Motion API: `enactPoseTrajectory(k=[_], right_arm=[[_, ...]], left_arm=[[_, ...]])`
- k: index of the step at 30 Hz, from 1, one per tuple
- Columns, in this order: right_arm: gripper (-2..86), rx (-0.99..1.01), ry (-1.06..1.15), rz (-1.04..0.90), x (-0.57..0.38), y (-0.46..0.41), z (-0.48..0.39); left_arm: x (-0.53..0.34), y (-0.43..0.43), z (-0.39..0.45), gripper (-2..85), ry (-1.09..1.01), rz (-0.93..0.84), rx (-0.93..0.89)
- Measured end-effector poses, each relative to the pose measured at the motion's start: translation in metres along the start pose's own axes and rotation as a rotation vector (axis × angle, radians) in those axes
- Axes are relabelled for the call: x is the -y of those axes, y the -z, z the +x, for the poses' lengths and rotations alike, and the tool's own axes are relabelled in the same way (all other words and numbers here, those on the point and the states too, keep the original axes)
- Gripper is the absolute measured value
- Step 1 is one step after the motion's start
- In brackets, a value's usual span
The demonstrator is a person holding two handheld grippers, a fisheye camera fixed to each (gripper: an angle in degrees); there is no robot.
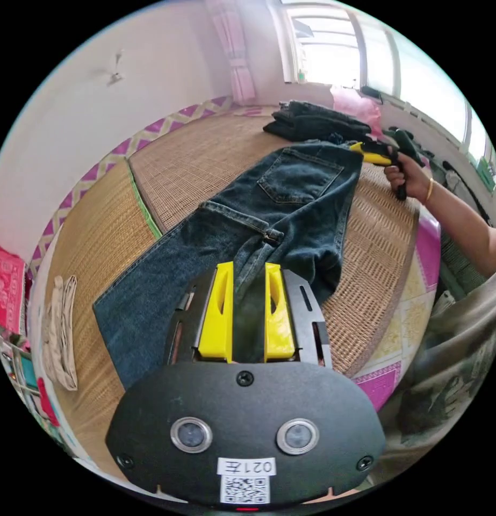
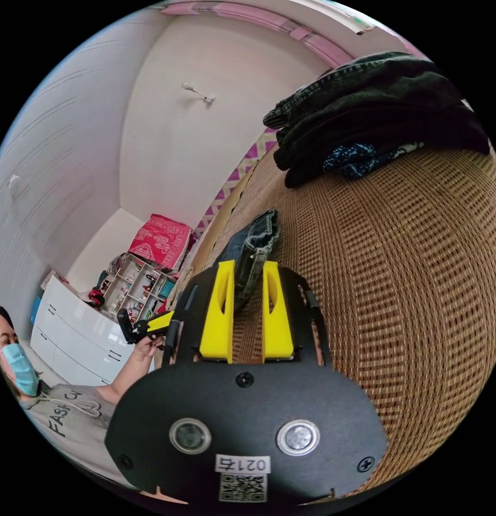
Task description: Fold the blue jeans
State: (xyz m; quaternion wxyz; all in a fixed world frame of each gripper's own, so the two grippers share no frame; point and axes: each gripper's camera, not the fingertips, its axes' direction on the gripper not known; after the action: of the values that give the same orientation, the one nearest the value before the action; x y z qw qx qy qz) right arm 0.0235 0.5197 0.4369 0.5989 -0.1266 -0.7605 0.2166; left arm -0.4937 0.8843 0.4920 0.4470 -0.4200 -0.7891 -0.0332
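The blue jeans (image 1: 280, 215) lie spread on a woven mat (image 1: 205, 161), back pocket up, one leg running toward the lower left. My left gripper (image 1: 248, 269) has its yellow jaws closed on a bunched fold of denim near the crotch seam. A hand holds my right gripper (image 1: 372, 153) at the far corner of the waistband. In the right gripper view the waistband edge (image 2: 256, 242) stands up off the mat and runs in between the right gripper (image 2: 246, 269) jaws, which press on it. The left gripper (image 2: 148, 325) shows small at lower left, in a hand.
A pile of dark folded clothes (image 1: 317, 121) (image 2: 376, 102) sits on the mat just beyond the waistband. A cream cloth (image 1: 62, 333) lies off the mat's left edge. A person's arm and grey shirt (image 1: 462, 333) are at the right. White drawers (image 2: 78, 336) and a shelf stand behind.
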Motion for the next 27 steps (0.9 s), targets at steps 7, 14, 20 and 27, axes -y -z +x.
enactPoseTrajectory(k=[7,14,20,27], right_arm=[[8.1,0.008,-0.017,0.001,-0.007,0.009,0.019],[8.0,0.008,-0.021,0.007,-0.012,0.017,0.031],[8.1,0.011,-0.027,0.007,-0.012,0.023,0.036],[8.0,0.012,-0.031,0.007,-0.009,0.025,0.034]], left_arm=[[-0.009,-0.04,-0.046,12.0,0.038,-0.066,-0.103],[-0.077,-0.088,-0.155,3.6,0.288,-0.007,-0.496],[-0.143,-0.084,-0.194,-0.8,0.36,0.122,-0.503],[-0.343,0.075,-0.328,-1.0,0.658,0.685,-0.497]])
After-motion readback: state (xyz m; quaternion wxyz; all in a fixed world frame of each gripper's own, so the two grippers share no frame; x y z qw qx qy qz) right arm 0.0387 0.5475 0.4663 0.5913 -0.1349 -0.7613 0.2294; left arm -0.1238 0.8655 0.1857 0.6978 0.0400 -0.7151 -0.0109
